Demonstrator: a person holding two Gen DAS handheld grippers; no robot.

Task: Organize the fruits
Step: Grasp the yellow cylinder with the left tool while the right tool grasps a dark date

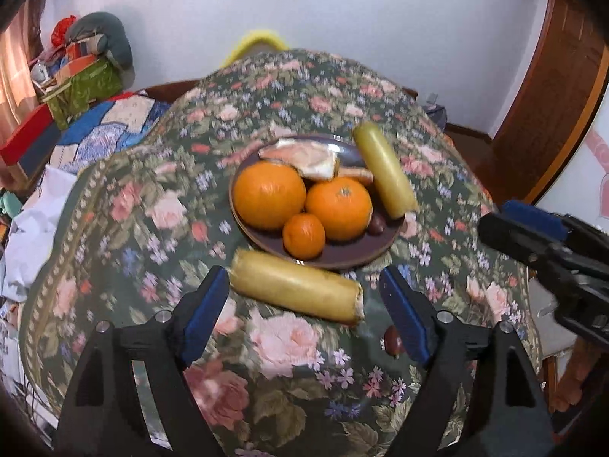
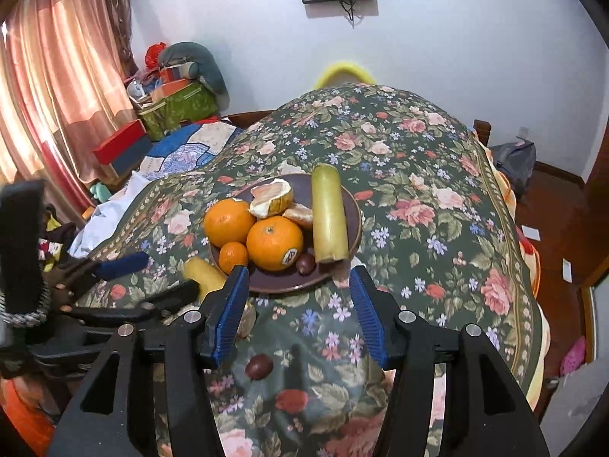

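Floral tablecloth (image 2: pixel 418 198) lies bare right of plate (image 2: pixel 354 224).

Your left gripper (image 1: pixel 304 297) and right gripper (image 2: pixel 298 289) look alike: matte black angular frames, silver round screws (image 1: pixel 163 316), and ribbed blue pads (image 2: pixel 228 314) lining each finger.

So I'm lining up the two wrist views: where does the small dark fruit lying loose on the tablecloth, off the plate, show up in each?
Left wrist view: small dark fruit, lower right, partly hidden behind the right blue pad.
Right wrist view: same fruit, lower centre, between the open jaws.
Shared landmark: the brown plate of oranges.
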